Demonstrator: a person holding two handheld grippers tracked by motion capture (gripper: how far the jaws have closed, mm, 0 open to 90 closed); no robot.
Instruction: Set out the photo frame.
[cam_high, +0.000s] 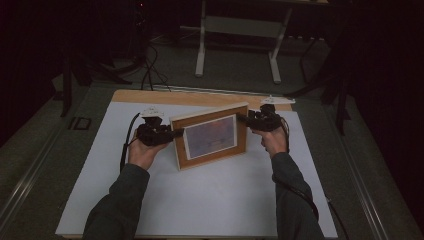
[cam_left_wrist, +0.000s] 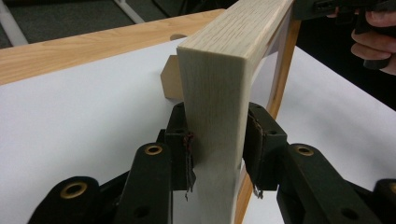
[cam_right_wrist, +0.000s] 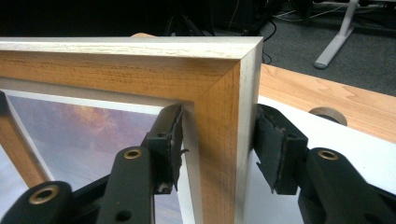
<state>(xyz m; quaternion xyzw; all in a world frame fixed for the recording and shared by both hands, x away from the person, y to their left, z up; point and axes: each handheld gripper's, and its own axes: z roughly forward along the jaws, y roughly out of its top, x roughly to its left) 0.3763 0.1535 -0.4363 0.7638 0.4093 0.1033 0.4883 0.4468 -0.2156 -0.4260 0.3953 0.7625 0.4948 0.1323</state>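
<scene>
The upright wooden picture frame with a sunset print (cam_high: 210, 135) is stood at the white table's (cam_high: 210, 205) centre. It is clamped by the left claw (cam_high: 178, 133) at nine o'clock; the right claw (cam_high: 243, 119), at three o'clock, is set around its edge, one pad apart. Both sides should be squeezed evenly before lifting.

Wooden picture frame (cam_high: 211, 136): upright near the middle of the white-topped desk (cam_high: 200, 200), toward its far edge, pale-matted picture facing the near edge. Left gripper (cam_high: 178, 134): at the frame's left side edge, held in a hand. Right gripper (cam_high: 242, 118): at its upper right corner. Dark sleeves enter from the near edge.
</scene>
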